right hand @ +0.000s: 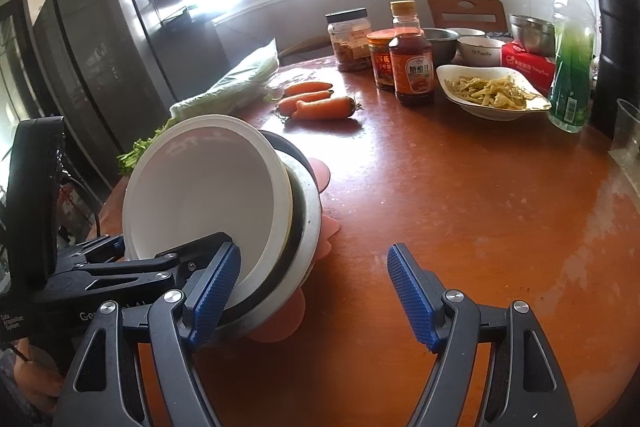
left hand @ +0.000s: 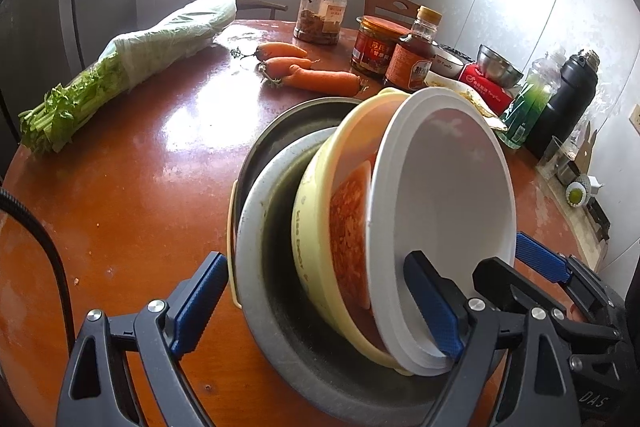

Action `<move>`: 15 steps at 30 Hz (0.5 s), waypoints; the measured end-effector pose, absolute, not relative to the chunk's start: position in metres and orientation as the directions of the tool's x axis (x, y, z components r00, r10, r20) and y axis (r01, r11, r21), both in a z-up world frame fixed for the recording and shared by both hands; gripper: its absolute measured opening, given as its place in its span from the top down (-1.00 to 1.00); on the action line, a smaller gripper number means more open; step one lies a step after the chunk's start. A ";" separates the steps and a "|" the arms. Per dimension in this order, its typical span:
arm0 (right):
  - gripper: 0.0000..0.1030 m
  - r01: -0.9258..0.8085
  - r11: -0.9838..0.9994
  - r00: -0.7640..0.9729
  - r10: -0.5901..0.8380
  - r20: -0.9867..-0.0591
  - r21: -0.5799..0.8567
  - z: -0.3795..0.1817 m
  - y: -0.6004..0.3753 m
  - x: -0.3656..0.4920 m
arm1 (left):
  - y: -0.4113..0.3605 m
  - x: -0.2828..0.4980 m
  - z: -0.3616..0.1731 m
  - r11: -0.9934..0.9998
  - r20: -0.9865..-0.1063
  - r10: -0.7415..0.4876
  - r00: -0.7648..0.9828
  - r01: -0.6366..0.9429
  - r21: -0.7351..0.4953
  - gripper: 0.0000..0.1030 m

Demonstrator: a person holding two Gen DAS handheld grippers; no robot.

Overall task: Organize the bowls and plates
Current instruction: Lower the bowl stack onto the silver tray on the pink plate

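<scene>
1. Left wrist view: low, close behind the tilted white plastic bowl, facing across the round reddish-brown wooden table toward the window.
2. Right wrist view: beside it, same heading.
3. Shared: bowl, orange carrots.

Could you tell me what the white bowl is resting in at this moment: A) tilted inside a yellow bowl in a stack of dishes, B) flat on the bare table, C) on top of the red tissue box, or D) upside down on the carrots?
A: the white bowl leans tilted inside the yellow bowl, which sits nested in grey metal dishes on the table.
</scene>
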State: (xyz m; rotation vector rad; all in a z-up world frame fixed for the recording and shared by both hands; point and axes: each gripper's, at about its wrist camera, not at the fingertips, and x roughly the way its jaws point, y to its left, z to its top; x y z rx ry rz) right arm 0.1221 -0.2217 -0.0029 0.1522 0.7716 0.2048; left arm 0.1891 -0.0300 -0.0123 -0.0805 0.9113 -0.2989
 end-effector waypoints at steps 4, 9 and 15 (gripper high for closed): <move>-0.52 -0.126 0.970 0.702 0.236 -0.672 0.209 -0.002 -0.220 0.122 | -0.029 0.189 -0.013 0.956 -0.764 -0.287 0.577 0.220 -0.193 -0.74; -0.52 -0.136 0.967 0.702 0.249 -0.667 0.217 -0.001 -0.215 0.124 | -0.026 0.188 -0.011 0.960 -0.761 -0.275 0.587 0.217 -0.179 -0.72; -0.52 -0.131 0.967 0.701 0.245 -0.670 0.217 -0.001 -0.213 0.126 | -0.024 0.188 -0.011 0.959 -0.761 -0.278 0.587 0.215 -0.185 -0.72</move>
